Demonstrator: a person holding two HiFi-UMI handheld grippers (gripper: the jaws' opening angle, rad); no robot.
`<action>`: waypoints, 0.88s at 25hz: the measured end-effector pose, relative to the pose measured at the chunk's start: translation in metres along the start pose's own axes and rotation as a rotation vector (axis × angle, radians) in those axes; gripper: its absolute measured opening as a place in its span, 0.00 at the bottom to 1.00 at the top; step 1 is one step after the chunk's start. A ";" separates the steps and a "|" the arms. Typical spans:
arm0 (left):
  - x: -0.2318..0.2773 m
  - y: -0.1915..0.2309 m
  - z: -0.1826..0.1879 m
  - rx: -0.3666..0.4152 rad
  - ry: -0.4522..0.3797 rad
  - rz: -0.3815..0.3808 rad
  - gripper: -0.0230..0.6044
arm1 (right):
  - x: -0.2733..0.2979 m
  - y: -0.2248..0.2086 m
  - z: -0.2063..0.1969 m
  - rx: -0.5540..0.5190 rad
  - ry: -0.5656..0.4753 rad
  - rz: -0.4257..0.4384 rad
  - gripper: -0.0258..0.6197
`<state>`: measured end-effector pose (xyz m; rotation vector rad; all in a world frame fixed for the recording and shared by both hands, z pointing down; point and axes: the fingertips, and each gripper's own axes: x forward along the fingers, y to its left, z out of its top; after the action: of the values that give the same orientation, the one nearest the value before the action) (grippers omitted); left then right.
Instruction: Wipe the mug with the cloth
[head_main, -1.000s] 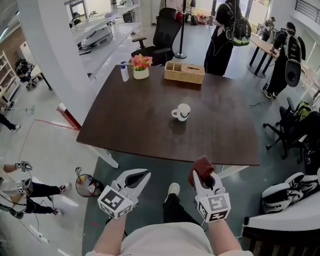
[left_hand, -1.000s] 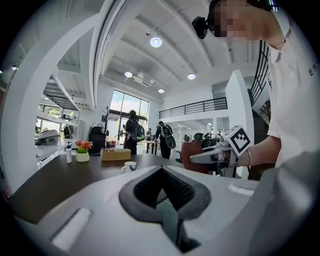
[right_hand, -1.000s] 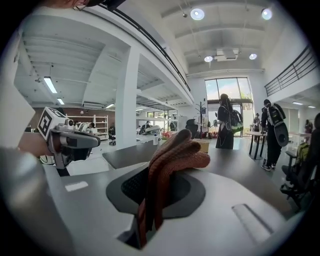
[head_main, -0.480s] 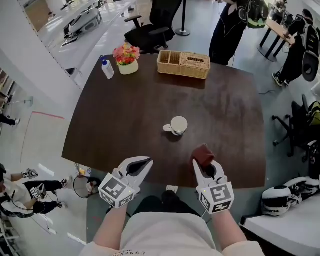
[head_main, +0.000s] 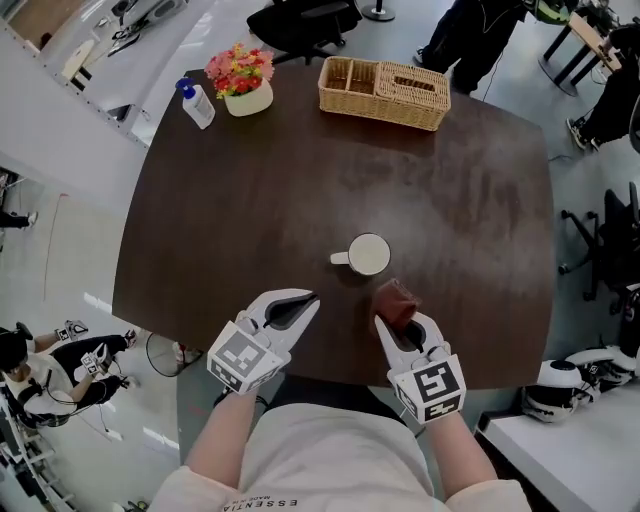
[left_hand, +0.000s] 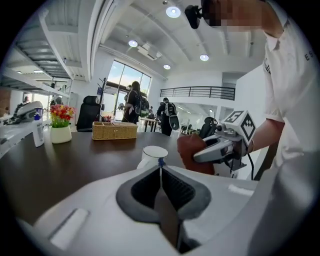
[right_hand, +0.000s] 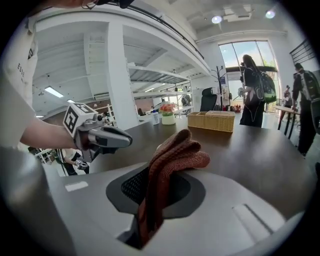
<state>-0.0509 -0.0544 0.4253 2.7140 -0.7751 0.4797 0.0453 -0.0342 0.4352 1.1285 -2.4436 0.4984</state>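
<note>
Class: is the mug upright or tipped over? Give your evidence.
Upright. The mug stands on its base on the table, its round rim facing up and its handle out sideways.

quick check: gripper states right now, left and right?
Left gripper: closed, nothing between its jaws.
Right gripper: closed on the cloth.
</note>
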 end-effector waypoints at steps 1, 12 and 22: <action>0.009 0.006 -0.004 0.019 0.022 -0.014 0.04 | 0.007 0.000 -0.003 -0.003 0.015 0.018 0.16; 0.082 0.060 -0.027 0.089 0.093 -0.105 0.26 | 0.071 0.019 -0.017 -0.133 0.124 0.289 0.16; 0.105 0.058 -0.028 0.163 0.087 -0.229 0.24 | 0.104 0.017 -0.030 -0.002 0.204 0.307 0.16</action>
<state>-0.0053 -0.1398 0.5008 2.8617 -0.4113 0.6254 -0.0234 -0.0760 0.5103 0.6645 -2.4418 0.6675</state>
